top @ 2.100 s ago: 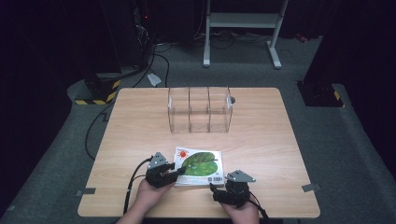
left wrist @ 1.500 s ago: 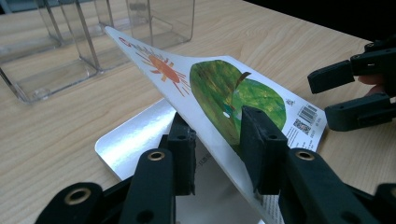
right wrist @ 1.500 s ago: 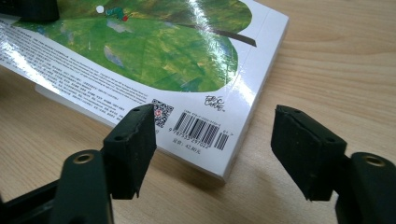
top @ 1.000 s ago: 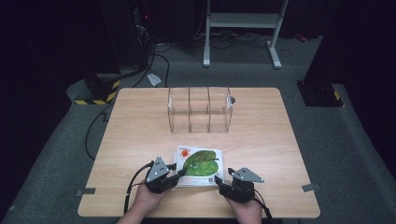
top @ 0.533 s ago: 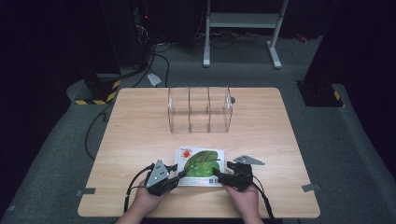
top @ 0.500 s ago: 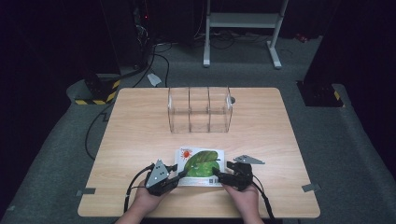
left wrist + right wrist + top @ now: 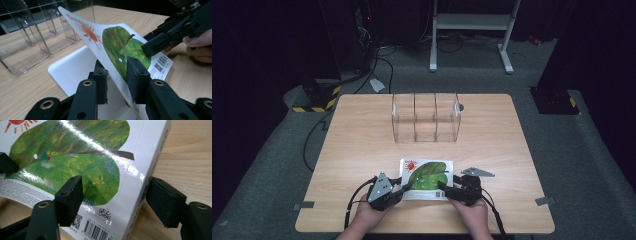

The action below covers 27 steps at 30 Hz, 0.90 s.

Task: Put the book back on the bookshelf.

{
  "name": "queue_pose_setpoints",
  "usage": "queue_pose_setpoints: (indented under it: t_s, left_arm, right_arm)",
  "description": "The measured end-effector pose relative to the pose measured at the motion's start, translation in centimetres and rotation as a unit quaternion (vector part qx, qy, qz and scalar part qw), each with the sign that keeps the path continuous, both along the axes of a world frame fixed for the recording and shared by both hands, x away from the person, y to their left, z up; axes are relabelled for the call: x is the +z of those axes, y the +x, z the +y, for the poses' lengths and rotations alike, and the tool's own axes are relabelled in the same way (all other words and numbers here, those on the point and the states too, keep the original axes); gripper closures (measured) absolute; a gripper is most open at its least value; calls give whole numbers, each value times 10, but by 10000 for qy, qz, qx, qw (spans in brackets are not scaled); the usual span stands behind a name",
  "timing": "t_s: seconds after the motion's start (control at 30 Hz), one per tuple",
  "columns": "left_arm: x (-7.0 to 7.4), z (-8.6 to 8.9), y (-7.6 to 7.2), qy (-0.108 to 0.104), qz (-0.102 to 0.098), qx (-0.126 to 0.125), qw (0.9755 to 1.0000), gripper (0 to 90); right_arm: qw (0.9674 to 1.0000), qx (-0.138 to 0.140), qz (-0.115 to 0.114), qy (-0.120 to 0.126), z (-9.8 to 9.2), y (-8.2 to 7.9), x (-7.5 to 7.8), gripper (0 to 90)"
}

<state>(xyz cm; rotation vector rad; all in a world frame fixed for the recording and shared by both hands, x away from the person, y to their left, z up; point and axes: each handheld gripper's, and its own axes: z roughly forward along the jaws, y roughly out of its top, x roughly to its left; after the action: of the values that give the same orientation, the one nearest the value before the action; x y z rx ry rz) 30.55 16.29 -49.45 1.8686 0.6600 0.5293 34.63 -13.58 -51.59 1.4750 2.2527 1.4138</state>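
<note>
We take the clear acrylic organiser [image 7: 425,117] as our landmark. It stands upright on the wooden table [image 7: 362,145], toward the side away from the person, and is split into three open compartments.

The book [image 7: 426,178] lies on the person's side of the organiser, apart from it, with its back cover facing up: a green leaf, an orange sun and a barcode panel. In the left gripper view we see that cover [image 7: 110,40] lifted and curving upward, its free edge rising toward the organiser [image 7: 27,37], with a white inner page [image 7: 72,67] exposed beneath.

The left gripper [image 7: 401,188] sits at the book's corner on the person's side of the organiser. Its own view shows the raised cover pinched between its two black fingers [image 7: 136,75]; we record it as clamped on the cover.

The right gripper [image 7: 447,192] sits at the opposite corner of the book, beside the barcode. In its own view one finger [image 7: 70,195] lies over the leaf picture and the other stands outside the spine edge of the book [image 7: 140,190], over bare table. We see a gap at the spine side; the jaws have just been closing with the book edge between them, and we record them as parted, not pressing.
</note>
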Motion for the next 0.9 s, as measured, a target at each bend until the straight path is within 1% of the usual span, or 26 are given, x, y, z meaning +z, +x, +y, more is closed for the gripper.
queue_pose_setpoints:
  t_s: [0.07,0.13,0.23,0.4,0.5,0.6,0.67,0.7,0.77,0.83,0.87,0.9]
  left_arm:
    - [-1,1,2,-37,115,-19,9999,716]
    - [-2,1,3,-68,168,-10,9998,719]
    - [-2,0,2,-75,181,-2,9998,721]
    - [-4,1,4,-85,224,3,9997,721]
    - [-5,1,5,-97,260,16,9996,722]
    - [-5,0,5,-85,241,53,9997,725]
    - [-7,-1,6,-81,248,99,9996,725]
    - [-7,-1,7,-62,256,120,9996,725]
    - [-10,-3,7,35,267,168,9995,731]
    - [-13,-6,8,217,280,220,9991,749]
    - [-14,-8,8,264,256,228,9991,749]
    - [-15,-8,8,226,264,260,9991,748]
  right_arm:
    - [9999,-66,-98,-89,0,-4,2,328]
    - [9996,-113,-217,-135,-1,-8,2,341]
    - [9990,-183,-369,-194,-1,-13,2,352]
    - [9980,-235,-509,-280,-2,-17,5,375]
    - [9975,-294,-583,-253,-3,-19,8,389]
    - [9966,-309,-707,-284,-5,-20,12,392]
    - [9961,-271,-749,-377,-5,-19,16,397]
    - [9958,-270,-779,-410,-5,-19,18,398]
    - [9945,-285,-911,-429,-7,-21,22,404]
    - [9927,-324,-1082,-427,-10,-23,26,411]
    - [9918,-342,-1146,-459,-10,-25,27,413]
    - [9910,-362,-1181,-523,-10,-26,27,408]
